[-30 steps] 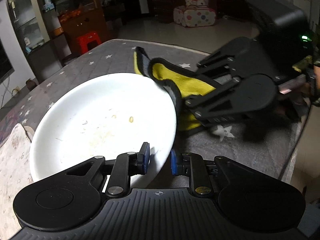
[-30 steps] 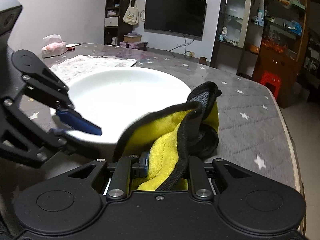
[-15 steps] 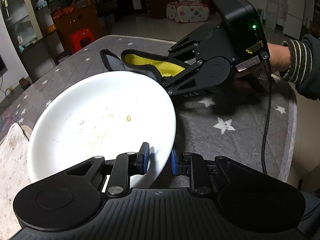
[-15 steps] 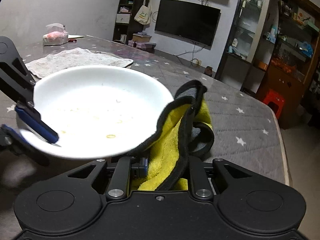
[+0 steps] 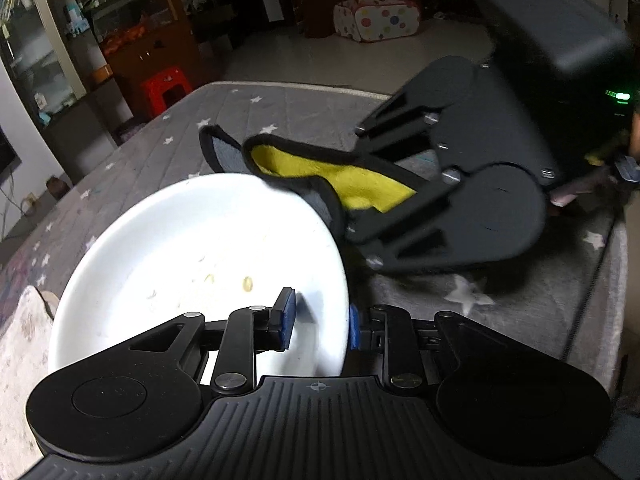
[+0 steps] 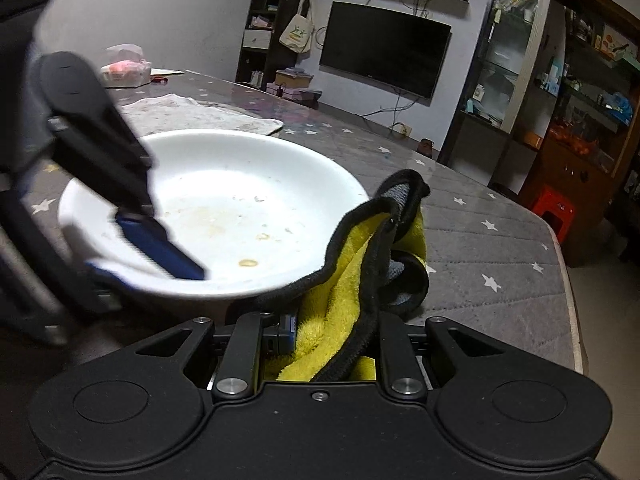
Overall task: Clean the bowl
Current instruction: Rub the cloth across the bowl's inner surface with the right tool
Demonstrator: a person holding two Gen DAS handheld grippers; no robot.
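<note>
Fingers of the left gripper (image 5: pixel 318 322) pinch the bowl (image 5: pixel 192 256) rim to tip it up, easing slightly, while the right gripper (image 6: pixel 332 336) squeezes the yellow cloth (image 6: pixel 352 264), ready for wiping.

Left tool (image 5: pixel 318 322): blue pads astride the white bowl's (image 5: pixel 192 256) rim, one inside, one outside; jaws opening slightly, pitched downward.
Right tool (image 6: pixel 332 336): jaws clamped on the yellow cloth (image 6: pixel 340 292), angled down toward the bowl's far rim.
Right hand (image 5: pixel 592 184): glimpsed behind its tool, blurred.
</note>
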